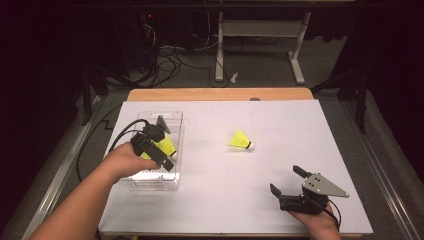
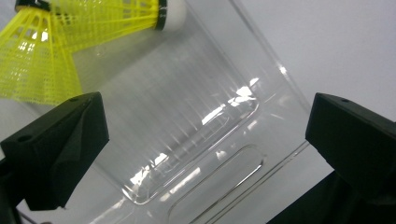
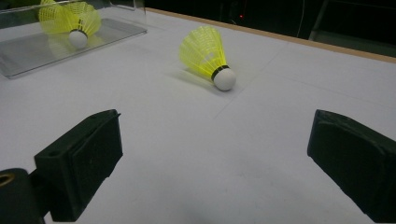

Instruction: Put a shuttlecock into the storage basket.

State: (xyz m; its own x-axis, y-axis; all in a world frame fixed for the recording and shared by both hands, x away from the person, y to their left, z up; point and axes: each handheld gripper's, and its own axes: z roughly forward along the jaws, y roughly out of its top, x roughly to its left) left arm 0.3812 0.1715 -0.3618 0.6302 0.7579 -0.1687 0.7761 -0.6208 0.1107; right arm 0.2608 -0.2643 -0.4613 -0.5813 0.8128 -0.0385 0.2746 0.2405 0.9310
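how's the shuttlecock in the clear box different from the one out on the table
The box shuttlecock lies inside the clear box at the table's left, under the open left claw. The table shuttlecock lies on the bare white sheet near the middle, with the open right claw well short of it. In the high view the left claw partly covers the box one; the table one is in full sight. Both are yellow with white corks, lying on their sides.

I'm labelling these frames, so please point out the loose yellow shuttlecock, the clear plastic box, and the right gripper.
Yellow plastic shuttlecock with white cork (image 1: 240, 140), high view, on its skirt.
Clear rectangular plastic box (image 1: 172, 119), high view, on its far rim.
Black two-jaw right gripper (image 1: 286, 181), high view, midway between its fingertips.
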